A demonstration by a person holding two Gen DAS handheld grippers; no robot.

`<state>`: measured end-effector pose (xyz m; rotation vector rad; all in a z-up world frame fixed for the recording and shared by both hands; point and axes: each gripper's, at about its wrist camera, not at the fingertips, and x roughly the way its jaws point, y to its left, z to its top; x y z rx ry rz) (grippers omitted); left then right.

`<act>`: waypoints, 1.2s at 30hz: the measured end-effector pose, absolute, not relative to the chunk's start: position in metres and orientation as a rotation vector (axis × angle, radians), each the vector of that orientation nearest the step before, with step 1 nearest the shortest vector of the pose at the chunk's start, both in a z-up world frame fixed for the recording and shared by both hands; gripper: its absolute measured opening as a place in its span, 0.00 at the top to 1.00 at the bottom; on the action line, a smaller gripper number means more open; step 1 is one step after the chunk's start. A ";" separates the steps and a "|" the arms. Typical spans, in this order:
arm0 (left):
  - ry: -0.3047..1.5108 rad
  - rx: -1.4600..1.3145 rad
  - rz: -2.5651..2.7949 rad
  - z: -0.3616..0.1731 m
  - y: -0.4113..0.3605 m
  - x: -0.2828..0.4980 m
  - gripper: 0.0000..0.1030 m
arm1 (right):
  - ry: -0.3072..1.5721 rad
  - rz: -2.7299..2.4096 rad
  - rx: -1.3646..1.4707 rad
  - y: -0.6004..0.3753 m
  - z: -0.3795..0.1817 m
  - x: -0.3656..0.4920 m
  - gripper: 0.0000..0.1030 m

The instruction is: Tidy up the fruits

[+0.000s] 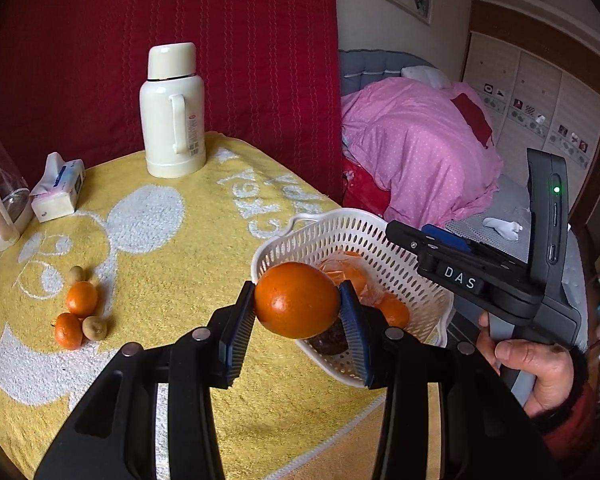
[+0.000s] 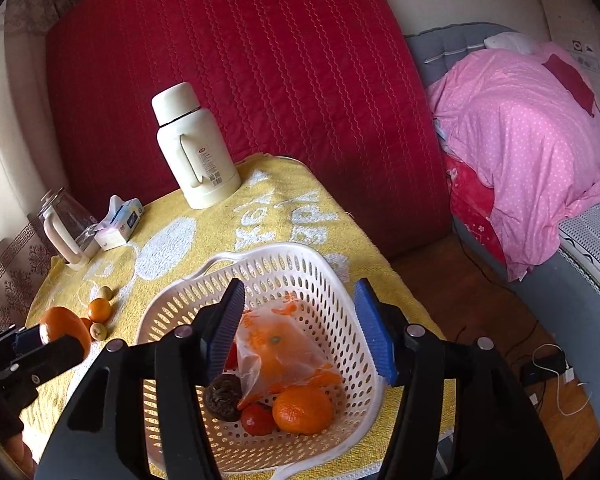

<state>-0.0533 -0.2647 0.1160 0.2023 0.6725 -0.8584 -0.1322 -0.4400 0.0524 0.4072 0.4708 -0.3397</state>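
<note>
Left wrist view. The left tool (image 1: 298, 304) is clenched on a large orange (image 1: 297, 300), both blue pads pressed to its flanks, and the fruit hangs clear of the counter (image 1: 172, 264). Just beyond and to the right of the tool stands the white perforated basket (image 1: 364, 232), with orange fruit and a dark round item visible in its bottom. The carried orange is judged to be at the basket's near rim, not yet over the middle. Well off to the left of the tool, four small fruits remain on the counter: two small oranges (image 1: 76, 316) and two brownish kiwi-like fruits (image 1: 95, 328), close together. The right tool's body, with a hand (image 1: 540, 368) on its grip, appears at the right edge (its pads are not visible in this view).

Right wrist view. The right tool (image 2: 300, 332) is released, its pads standing wide apart with nothing between them, poised above the basket (image 2: 276, 250). Directly below it lie a bagged orange (image 2: 276, 352), a loose mandarin (image 2: 302, 410), a red fruit (image 2: 258, 420) and a dark wrinkled ball (image 2: 223, 396). Left of this tool, the held orange (image 2: 66, 326) and the leftover cluster (image 2: 98, 314) are seen again.

Assessment: the task is judged well under way. Several fruits are binned, one is in transit, and four remain to be collected from the counter.
</note>
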 end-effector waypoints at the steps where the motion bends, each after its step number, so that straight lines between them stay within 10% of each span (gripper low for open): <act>1: 0.675 0.206 -0.865 0.115 -0.268 -0.054 0.59 | 0.472 -0.340 0.407 -0.441 0.052 -0.132 0.43; 9: 0.691 0.207 -0.907 0.109 -0.284 -0.053 0.58 | 0.475 -0.343 0.410 -0.444 0.050 -0.131 0.42; 13: 0.682 0.180 -0.911 0.110 -0.285 -0.050 0.23 | 0.481 -0.344 0.413 -0.446 0.049 -0.131 0.42; 36: 0.634 0.193 -0.813 0.116 -0.271 -0.044 0.09 | 0.476 -0.340 0.389 -0.435 0.052 -0.129 0.29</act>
